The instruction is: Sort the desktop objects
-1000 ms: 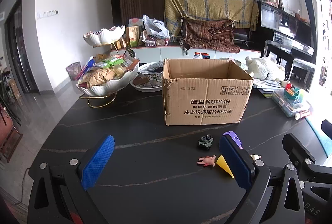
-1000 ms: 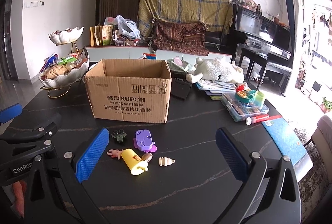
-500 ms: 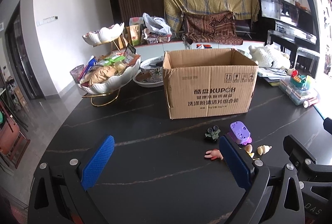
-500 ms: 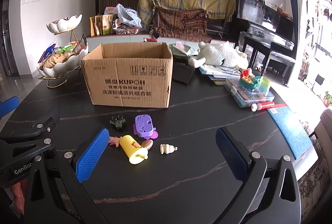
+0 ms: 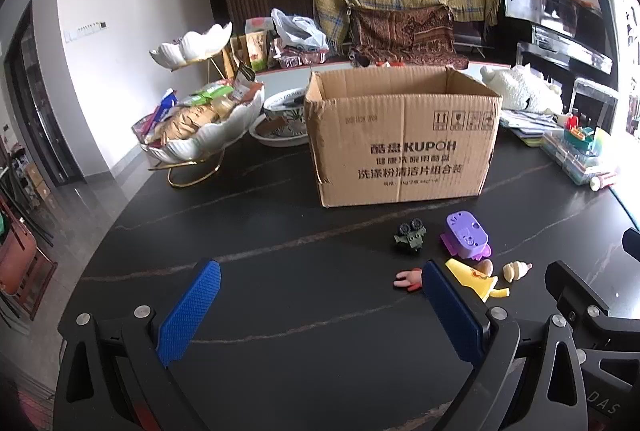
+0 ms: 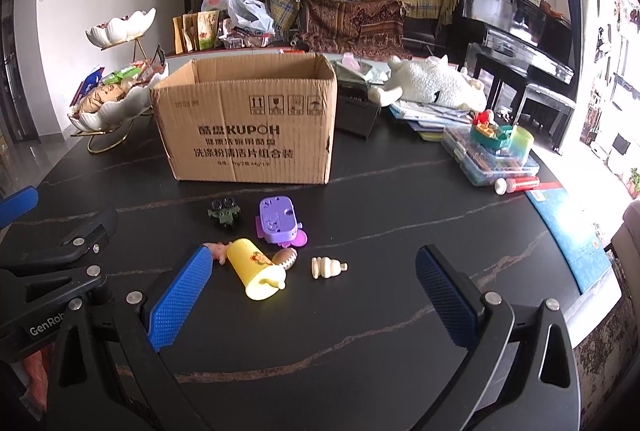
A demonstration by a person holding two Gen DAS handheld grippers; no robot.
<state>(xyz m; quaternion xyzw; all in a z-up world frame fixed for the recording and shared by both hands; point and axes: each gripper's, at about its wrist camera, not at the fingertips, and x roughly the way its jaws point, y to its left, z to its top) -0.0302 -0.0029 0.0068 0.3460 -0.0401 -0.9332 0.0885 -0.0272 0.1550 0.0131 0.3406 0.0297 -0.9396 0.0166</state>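
Observation:
An open cardboard box [image 5: 404, 143] [image 6: 248, 135] stands on the black marble table [image 5: 280, 271]. In front of it lie small toys: a dark green toy car [image 5: 409, 237] [image 6: 225, 213], a purple toy [image 5: 466, 235] [image 6: 280, 220], a yellow cup [image 5: 474, 279] [image 6: 254, 273], a pink figure [image 5: 408, 278] [image 6: 216, 251], a brown ball [image 6: 285, 257] and a cream piece [image 5: 516, 270] [image 6: 328, 267]. My left gripper [image 5: 320, 311] is open and empty, left of the toys. My right gripper [image 6: 312, 299] is open and empty, just short of the yellow cup.
A white shell-shaped snack stand [image 5: 200, 127] and a bowl [image 5: 280, 119] stand left of the box. A plush sheep [image 6: 432, 87], books, a clear case with toys [image 6: 492, 155] and a blue book [image 6: 568, 231] lie at the right.
Both grippers have moved forward toward the toys and the box, which now look larger and closer. Both stay open and empty.

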